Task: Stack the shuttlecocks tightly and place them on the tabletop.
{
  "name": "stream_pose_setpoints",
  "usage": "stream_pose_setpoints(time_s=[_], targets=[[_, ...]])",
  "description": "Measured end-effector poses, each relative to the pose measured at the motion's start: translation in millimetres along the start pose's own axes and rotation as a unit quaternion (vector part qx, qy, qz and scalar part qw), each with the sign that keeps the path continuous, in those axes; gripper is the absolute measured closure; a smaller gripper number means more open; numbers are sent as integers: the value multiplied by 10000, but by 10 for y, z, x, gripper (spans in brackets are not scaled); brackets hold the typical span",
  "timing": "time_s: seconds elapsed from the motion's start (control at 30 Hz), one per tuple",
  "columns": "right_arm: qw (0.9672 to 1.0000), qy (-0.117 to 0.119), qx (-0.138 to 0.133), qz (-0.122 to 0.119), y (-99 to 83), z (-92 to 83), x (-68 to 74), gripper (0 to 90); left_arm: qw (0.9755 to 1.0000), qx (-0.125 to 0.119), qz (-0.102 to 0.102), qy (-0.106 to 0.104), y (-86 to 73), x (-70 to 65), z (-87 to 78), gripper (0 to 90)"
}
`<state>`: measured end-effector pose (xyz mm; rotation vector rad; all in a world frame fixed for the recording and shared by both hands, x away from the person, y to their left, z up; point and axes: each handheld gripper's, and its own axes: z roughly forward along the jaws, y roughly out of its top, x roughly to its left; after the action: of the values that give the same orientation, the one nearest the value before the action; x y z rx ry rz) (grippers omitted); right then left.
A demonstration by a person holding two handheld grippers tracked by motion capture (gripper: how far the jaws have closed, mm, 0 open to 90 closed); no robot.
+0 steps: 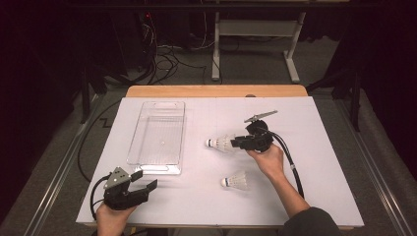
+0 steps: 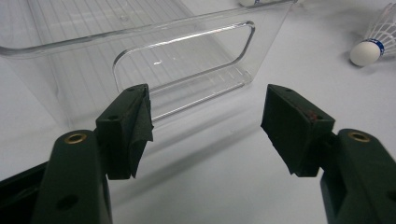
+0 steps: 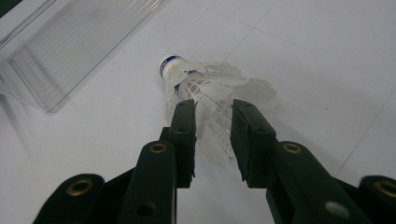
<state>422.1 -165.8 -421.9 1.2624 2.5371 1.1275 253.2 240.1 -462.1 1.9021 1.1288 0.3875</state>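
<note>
**Shuttlecock between my right jaws**

A clear rectangular plastic bin is lying left. My right gripper is clamping the white feathered shuttlecock mid-table. My left gripper is resting with jaws apart.

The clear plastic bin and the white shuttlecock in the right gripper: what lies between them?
Nothing: bare white table separates clear plastic bin from white shuttlecock, seen in the high view.

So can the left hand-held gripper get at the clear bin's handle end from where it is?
Probably yes. The left hand-held gripper stands open and faces the clear bin at its handle cut-out, with bare white table between them. The loose shuttlecock lies off to the side, out of the way.
</note>
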Motion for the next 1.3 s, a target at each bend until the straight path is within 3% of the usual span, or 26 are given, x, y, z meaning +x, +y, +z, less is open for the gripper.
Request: stream_pose_setpoints(time_s=[0.3, 0.83, 0.87, 0.93, 1.3], targets=[[9999, -118, -122, 6, -17, -94, 12, 637, 10000, -59, 26, -24, 4, -7, -10, 338], [9978, -572, -338, -19, -158, -285, 6, 447, 10000, -94, 28, -15, 6, -11, -22, 332], [9964, -753, -390, -58, -178, -300, 26, 447, 9999, -98, 27, -15, 6, -11, -22, 332], [9949, -901, -442, -131, -203, -320, 50, 451, 9999, -100, 21, -17, 6, -9, -23, 332], [9945, -883, -550, -120, -301, -430, 104, 474, 9999, -94, 30, -21, 7, -12, -20, 336]])
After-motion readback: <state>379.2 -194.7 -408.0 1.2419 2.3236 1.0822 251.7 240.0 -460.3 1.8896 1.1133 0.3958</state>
